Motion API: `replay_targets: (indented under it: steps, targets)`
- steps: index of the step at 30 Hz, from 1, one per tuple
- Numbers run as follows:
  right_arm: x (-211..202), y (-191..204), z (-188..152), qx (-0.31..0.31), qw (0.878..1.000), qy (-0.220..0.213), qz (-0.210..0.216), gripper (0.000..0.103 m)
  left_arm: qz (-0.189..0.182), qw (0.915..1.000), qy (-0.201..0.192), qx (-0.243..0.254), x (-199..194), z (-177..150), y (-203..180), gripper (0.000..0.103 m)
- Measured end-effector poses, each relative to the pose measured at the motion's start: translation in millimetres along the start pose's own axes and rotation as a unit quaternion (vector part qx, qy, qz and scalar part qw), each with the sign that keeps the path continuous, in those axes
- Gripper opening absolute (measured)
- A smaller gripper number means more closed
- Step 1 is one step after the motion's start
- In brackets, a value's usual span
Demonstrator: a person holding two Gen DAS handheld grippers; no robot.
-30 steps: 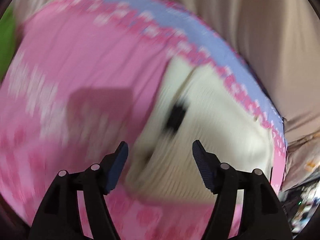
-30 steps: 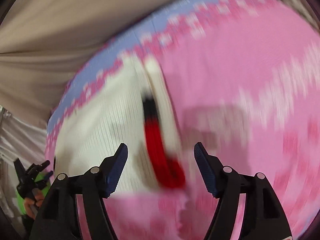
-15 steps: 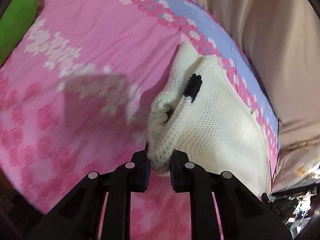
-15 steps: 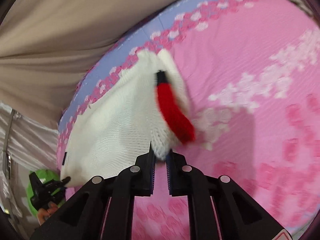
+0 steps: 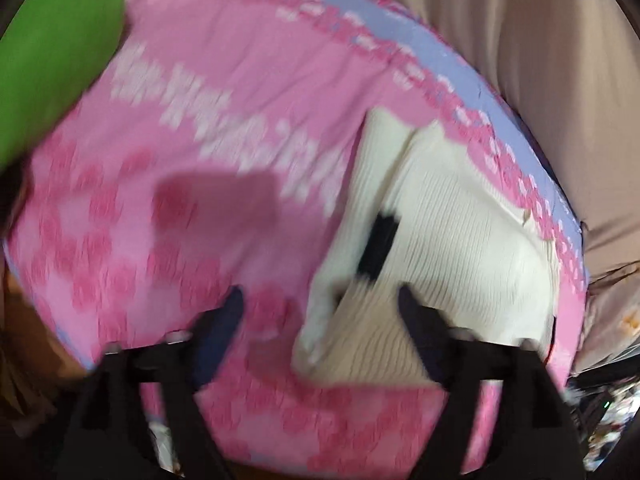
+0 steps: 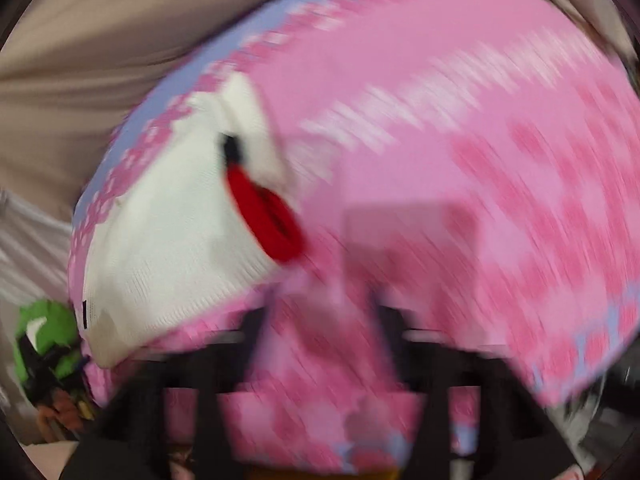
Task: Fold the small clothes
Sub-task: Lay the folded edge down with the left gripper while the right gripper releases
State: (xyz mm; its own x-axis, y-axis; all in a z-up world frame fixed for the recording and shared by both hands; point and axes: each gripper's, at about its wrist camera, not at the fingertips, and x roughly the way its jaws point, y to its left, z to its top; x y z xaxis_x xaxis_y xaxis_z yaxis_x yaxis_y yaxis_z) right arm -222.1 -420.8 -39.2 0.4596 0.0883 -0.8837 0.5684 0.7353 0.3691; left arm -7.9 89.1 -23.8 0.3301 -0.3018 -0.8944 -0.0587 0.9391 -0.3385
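Pink blanket (image 5: 240,100), cream knit sweater (image 5: 460,240) folded, red cuff (image 6: 264,216)

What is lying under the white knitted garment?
The white knitted garment lies on a pink patterned cloth with a lilac border. Whatever is under that cloth is covered. Both grippers' jaws are opening, with nothing pressed between them.

Cream knit sweater (image 5: 460,248), pink floral sheet (image 5: 240,120)

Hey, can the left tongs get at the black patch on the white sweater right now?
Probably yes. The left tongs are opening with nothing gripped, and the black patch on the white sweater lies uncovered just ahead of them.
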Motion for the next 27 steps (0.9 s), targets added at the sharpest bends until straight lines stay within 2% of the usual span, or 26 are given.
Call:
replay_targets:
  steps: [3, 5, 6, 7, 8, 9, 10, 12, 14, 16, 17, 18, 19, 20, 22, 23, 24, 25, 27]
  targets:
    - [38.0, 21.3, 25.7, -0.039, 0.999, 0.002, 0.005, 0.080, -0.024, 0.9997, 0.005, 0.006, 24.9, 15.3, -13.2, 0.082]
    - [64.8, 26.1, 35.4, -0.038, 0.999, 0.014, 0.014, 0.080, -0.028, 0.9995, 0.012, -0.008, 44.1, 22.9, -18.9, 0.082]
    - [74.2, 23.0, 38.3, -0.032, 0.999, 0.018, 0.016, 0.085, -0.028, 0.9993, 0.020, -0.013, 55.2, 27.6, -21.5, 0.079]
    - [80.8, 24.8, 42.6, -0.028, 0.999, 0.011, 0.020, 0.072, -0.029, 0.9990, 0.031, -0.018, 65.3, 29.8, -24.8, 0.072]
    - [79.0, 28.9, 44.1, -0.034, 0.999, -0.001, 0.032, 0.050, -0.035, 0.9985, 0.039, -0.017, 71.7, 32.0, -29.3, 0.069]
    - [84.7, 35.7, 47.5, -0.028, 0.998, 0.022, 0.054, 0.029, -0.035, 0.9981, 0.048, -0.017, 76.8, 33.1, -35.0, 0.067]
    - [83.7, 38.6, 48.3, -0.019, 0.998, 0.024, 0.059, 0.023, -0.033, 0.9980, 0.051, -0.016, 76.7, 33.7, -37.3, 0.067]
    - [65.0, 44.5, 46.4, -0.013, 0.997, 0.011, 0.074, 0.021, -0.035, 0.9985, 0.042, 0.006, 70.4, 33.2, -44.7, 0.067]
    - [30.2, 43.6, 34.6, -0.007, 0.997, -0.005, 0.079, 0.020, -0.024, 0.9981, 0.042, 0.039, 68.1, 31.3, -50.1, 0.067]
    - [13.7, 36.7, 18.5, -0.003, 0.997, -0.002, 0.071, 0.020, -0.018, 0.9972, 0.054, 0.049, 75.0, 28.7, -48.8, 0.068]
    - [15.5, 34.2, 11.2, -0.005, 0.998, 0.006, 0.060, 0.021, -0.015, 0.9968, 0.061, 0.049, 79.2, 26.9, -46.1, 0.068]
    - [27.1, 28.5, -0.3, -0.015, 0.999, 0.027, 0.037, 0.026, -0.015, 0.9967, 0.064, 0.048, 83.7, 25.6, -44.0, 0.072]
    - [42.1, 24.1, -5.7, -0.022, 0.998, 0.048, 0.020, 0.029, -0.017, 0.9972, 0.046, 0.056, 82.4, 24.9, -46.1, 0.073]
    - [55.8, 17.9, -6.8, -0.020, 0.997, 0.071, -0.001, 0.030, -0.008, 0.9966, 0.049, 0.065, 83.2, 25.0, -48.3, 0.073]
    - [52.5, 10.7, -3.5, 0.010, 0.998, 0.059, 0.015, 0.038, 0.001, 0.9960, 0.052, 0.073, 79.0, 28.1, -51.6, 0.070]
    - [41.8, 11.8, 4.8, 0.024, 0.999, 0.046, 0.015, 0.041, -0.003, 0.9972, 0.033, 0.067, 67.9, 31.9, -52.1, 0.070]
    - [28.8, 14.6, 14.4, 0.028, 0.999, 0.022, 0.013, 0.052, -0.010, 0.9977, 0.017, 0.064, 59.4, 35.4, -53.4, 0.070]
    - [18.5, 17.8, 22.3, 0.021, 1.000, 0.000, 0.010, 0.063, -0.014, 0.9978, 0.003, 0.065, 53.5, 39.2, -55.3, 0.070]
    - [6.6, 31.5, 41.1, -0.015, 0.999, -0.035, -0.004, 0.066, -0.013, 0.9964, -0.025, 0.080, 43.5, 52.2, -68.4, 0.070]
